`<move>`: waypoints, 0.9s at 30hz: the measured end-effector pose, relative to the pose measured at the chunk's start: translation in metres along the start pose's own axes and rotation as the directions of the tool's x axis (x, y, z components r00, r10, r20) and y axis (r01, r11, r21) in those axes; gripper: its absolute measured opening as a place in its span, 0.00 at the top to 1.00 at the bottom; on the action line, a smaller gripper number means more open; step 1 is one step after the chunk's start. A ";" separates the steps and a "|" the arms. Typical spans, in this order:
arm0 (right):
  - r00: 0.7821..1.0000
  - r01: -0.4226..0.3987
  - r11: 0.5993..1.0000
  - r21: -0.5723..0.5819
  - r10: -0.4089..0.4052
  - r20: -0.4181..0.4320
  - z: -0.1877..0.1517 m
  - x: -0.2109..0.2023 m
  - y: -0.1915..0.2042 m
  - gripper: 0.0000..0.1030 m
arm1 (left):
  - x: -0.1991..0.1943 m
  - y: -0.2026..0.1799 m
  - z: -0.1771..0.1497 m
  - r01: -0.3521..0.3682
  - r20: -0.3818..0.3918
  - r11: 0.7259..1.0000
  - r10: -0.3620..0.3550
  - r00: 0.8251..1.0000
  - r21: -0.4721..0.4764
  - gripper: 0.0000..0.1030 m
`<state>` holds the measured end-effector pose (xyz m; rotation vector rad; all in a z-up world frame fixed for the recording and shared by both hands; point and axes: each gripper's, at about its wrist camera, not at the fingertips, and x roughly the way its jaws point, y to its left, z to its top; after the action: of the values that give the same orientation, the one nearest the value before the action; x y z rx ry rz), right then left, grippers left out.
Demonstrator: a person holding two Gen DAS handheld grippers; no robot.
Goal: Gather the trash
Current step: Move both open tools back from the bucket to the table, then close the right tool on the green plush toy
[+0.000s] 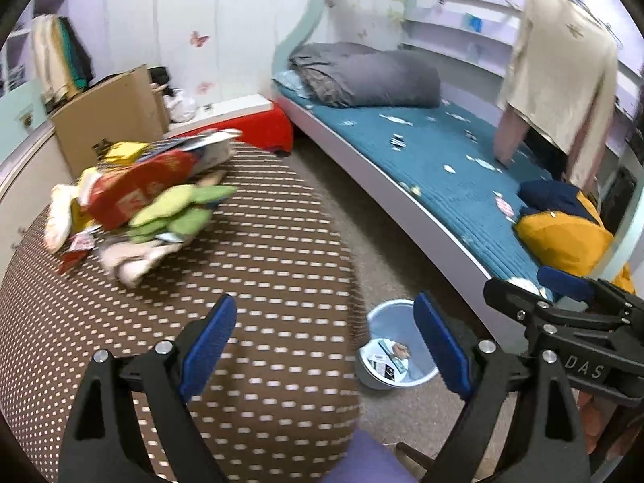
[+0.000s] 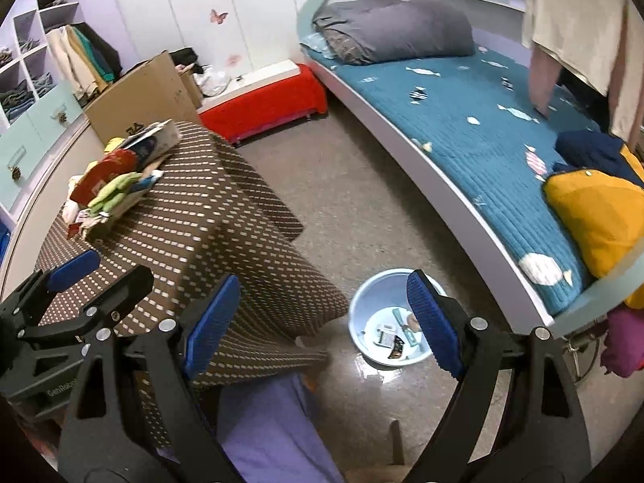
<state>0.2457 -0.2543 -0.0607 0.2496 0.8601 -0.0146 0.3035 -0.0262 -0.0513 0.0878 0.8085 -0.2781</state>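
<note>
Bed with teal quilted cover (image 2: 463, 129): lying along the right wall. Desk under brown dotted cloth (image 2: 225, 241): I am hovering both grippers above its near end. Heap of cartons, wrappers and green cloth scraps (image 1: 137, 205): sitting at the desk's far left; likely light, crushable and slippery, so I am planning to pinch a stiff carton edge. Pale blue round plastic bin (image 2: 386, 318): standing on the floor beside the desk, holding a few wrappers. Left gripper (image 1: 326, 346) and right gripper (image 2: 322, 322): fingers spread wide, holding nothing. Only the right wrist view is showing the cloth's draped corner; only it is showing the shelves of folded clothes.
</note>
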 end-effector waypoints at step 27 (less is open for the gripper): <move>0.984 -0.177 0.937 -0.302 0.176 -0.033 0.052 0.050 0.212 0.19 | -0.039 0.196 -0.013 -0.243 0.006 0.913 0.259 0.966 -0.326 0.15</move>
<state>0.3413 -0.0556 -0.0212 0.0365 0.8307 0.2853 0.3230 0.1723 -0.0375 -0.1234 0.7753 0.0986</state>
